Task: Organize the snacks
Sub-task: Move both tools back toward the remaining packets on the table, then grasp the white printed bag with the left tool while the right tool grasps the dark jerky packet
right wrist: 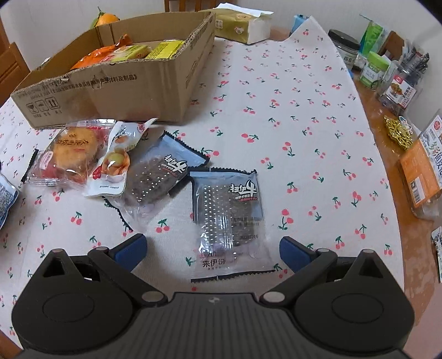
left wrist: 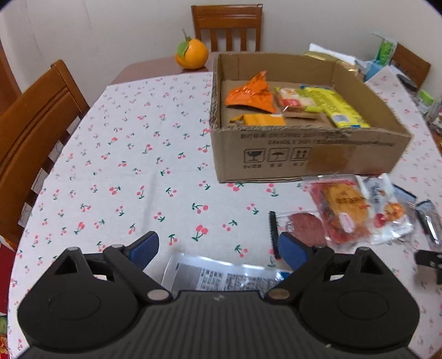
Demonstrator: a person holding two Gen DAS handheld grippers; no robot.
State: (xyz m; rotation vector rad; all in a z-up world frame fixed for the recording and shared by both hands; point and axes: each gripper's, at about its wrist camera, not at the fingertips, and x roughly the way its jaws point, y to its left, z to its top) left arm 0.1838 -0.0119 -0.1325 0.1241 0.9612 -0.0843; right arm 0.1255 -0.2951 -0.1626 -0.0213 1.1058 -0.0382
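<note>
My left gripper (left wrist: 218,248) is open, its blue pads (left wrist: 143,248) wide apart over a clear packet with a printed label (left wrist: 221,273) lying on the cherry tablecloth. My right gripper (right wrist: 212,250) is also open, and a dark cake packet (right wrist: 229,218) lies flat between its fingers with the pads clear of it. A second dark packet (right wrist: 157,176), a white packet (right wrist: 116,165) and a red-and-yellow cake packet (right wrist: 71,154) lie to its left. The cardboard box (left wrist: 276,154) holds an orange bag (left wrist: 251,94), a yellow packet (left wrist: 337,107) and other snacks.
An orange fruit (left wrist: 192,53) stands behind the box. Wooden chairs (left wrist: 33,132) line the table's left and far sides. Jars and boxes (right wrist: 397,85) crowd the bare wood at the right edge, with a tissue pack (right wrist: 243,26) at the back.
</note>
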